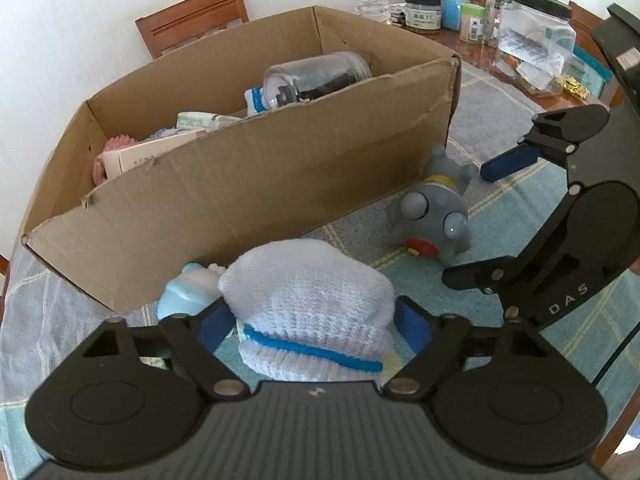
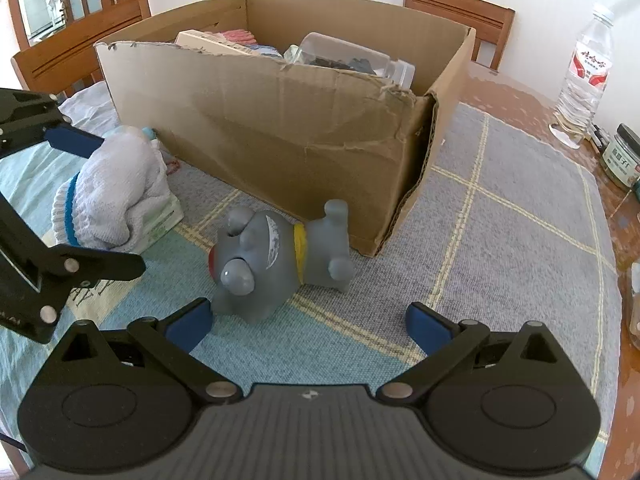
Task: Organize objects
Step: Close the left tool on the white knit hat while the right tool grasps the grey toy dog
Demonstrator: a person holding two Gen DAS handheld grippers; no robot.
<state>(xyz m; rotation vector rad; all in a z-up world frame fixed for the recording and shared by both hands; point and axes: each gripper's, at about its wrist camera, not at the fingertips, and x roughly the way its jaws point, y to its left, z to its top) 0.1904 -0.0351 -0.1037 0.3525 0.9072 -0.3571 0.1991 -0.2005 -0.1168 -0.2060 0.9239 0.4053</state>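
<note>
Left wrist view has the left tongs (image 1: 316,316) closed around a rolled pale-blue sock bundle (image 1: 308,292), both blue pads against its sides, just short of the cardboard box (image 1: 260,176). Right tongs (image 2: 308,322) stand wide apart, clamping nothing; a grey rubber toy (image 2: 272,260) lies just ahead, beside the left pad.
</note>
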